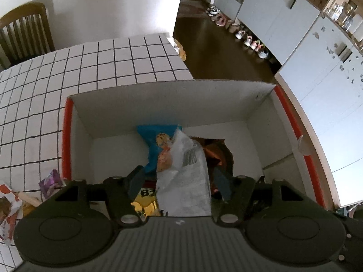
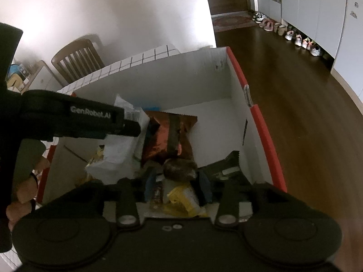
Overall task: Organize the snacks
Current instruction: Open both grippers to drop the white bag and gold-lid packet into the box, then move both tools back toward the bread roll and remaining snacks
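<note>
A white cardboard box (image 1: 158, 99) with a red rim holds several snack packets. My left gripper (image 1: 179, 182) reaches into it, open, with a white crinkly packet (image 1: 186, 181) lying loose between its fingers on top of a blue cookie packet (image 1: 154, 140) and a brown packet (image 1: 217, 154). My right gripper (image 2: 178, 187) is inside the same box (image 2: 181, 74), jaws apart around a dark round wrapped cake (image 2: 180, 168) and a yellow packet (image 2: 183, 198). A shiny brown bag (image 2: 169, 136) lies further in. The left gripper's housing (image 2: 90, 116) crosses the right wrist view at left.
The box stands on a table with a white grid cloth (image 1: 90, 68). Loose snacks lie on the cloth left of the box: a purple packet (image 1: 51, 182) and a red-and-white one (image 1: 9, 204). A wooden chair (image 1: 25, 29) stands behind. A person's hand (image 2: 27, 181) holds the left tool.
</note>
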### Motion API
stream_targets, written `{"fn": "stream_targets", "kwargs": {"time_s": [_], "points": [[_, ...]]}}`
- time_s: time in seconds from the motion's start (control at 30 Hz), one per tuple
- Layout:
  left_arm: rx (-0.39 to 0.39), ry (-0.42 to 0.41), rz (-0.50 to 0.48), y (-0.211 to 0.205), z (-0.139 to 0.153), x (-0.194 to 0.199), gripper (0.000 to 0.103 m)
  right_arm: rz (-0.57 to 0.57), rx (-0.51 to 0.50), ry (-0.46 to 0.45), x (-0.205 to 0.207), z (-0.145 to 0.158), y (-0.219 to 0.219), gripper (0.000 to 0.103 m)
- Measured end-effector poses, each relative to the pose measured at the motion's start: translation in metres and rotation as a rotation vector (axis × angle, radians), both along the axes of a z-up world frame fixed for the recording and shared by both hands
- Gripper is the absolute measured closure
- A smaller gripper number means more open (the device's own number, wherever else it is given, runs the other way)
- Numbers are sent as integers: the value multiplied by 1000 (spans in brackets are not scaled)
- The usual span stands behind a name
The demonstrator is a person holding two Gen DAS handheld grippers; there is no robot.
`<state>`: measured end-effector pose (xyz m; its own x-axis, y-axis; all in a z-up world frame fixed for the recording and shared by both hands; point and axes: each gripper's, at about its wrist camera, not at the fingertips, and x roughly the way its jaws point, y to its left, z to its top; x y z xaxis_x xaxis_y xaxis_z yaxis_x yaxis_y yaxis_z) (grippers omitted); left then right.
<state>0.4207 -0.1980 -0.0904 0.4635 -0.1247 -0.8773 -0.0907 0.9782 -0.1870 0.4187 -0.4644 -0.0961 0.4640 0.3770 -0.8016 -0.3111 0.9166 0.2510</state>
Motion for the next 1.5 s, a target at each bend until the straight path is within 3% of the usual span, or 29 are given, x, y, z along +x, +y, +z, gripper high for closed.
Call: {"fn": "stream_targets", "kwargs": {"time_s": [0.23, 0.6, 0.7, 0.87, 1.2, 1.5], "points": [[-13, -29, 2, 5, 20, -19, 36, -2, 0, -38, -13, 13, -4, 36], [-32, -88, -2, 14, 50, -60, 36, 13, 13, -103, -34, 39, -2, 21], [-32, -101, -6, 16, 56, -73, 25, 20, 19, -119, -41, 45, 0, 17], [-18, -142, -7, 21, 68, -97, 25, 28, 12, -146, -52, 55, 2, 7], [-15, -165, 9, 47, 80, -141, 18, 67, 40, -192, -73, 76, 13, 3], [-32, -217, 87, 101, 88, -176, 15, 112, 50, -233, -97, 92, 42, 2]]}}
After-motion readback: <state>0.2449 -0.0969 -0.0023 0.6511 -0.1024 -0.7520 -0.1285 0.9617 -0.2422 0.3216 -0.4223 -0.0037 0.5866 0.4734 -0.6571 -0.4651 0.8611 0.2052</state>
